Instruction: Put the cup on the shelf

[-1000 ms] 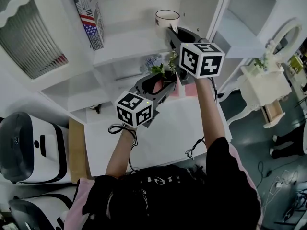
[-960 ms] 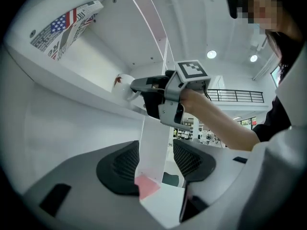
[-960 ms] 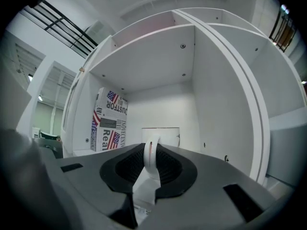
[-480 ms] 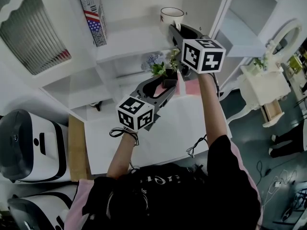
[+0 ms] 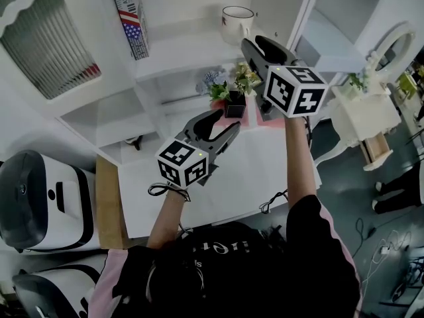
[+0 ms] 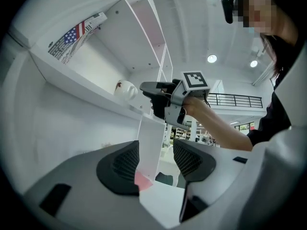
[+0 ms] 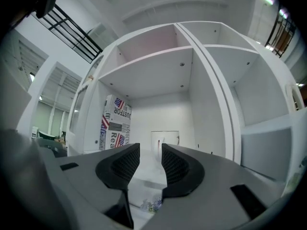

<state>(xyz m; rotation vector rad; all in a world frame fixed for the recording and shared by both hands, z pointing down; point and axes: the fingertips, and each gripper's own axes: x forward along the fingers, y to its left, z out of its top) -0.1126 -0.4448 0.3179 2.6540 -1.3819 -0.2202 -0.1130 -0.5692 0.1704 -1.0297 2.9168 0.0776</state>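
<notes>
The white cup (image 5: 237, 22) stands upright on the white shelf (image 5: 179, 42), near its right end. My right gripper (image 5: 255, 43) is just in front of the cup and apart from it, open, with nothing between its pads. In the right gripper view the cup (image 7: 165, 137) shows further back, beyond the gap of the right gripper (image 7: 150, 159). My left gripper (image 5: 225, 119) hangs lower, over the table, open and holding nothing. The left gripper view looks up past the left gripper (image 6: 156, 155) at the cup (image 6: 125, 89) and the right gripper (image 6: 153, 97) beside it.
A box printed with a US flag (image 5: 129, 15) leans at the shelf's left end. A small potted plant with flowers (image 5: 228, 88) and a pink item (image 5: 252, 114) sit below, at the back of the white table (image 5: 252, 171). White and black machines (image 5: 33, 201) stand left; a small dresser (image 5: 361, 121) stands right.
My right gripper has drawn back from the cup, which stays on the shelf. The left gripper has sunk a little and shifted left.
</notes>
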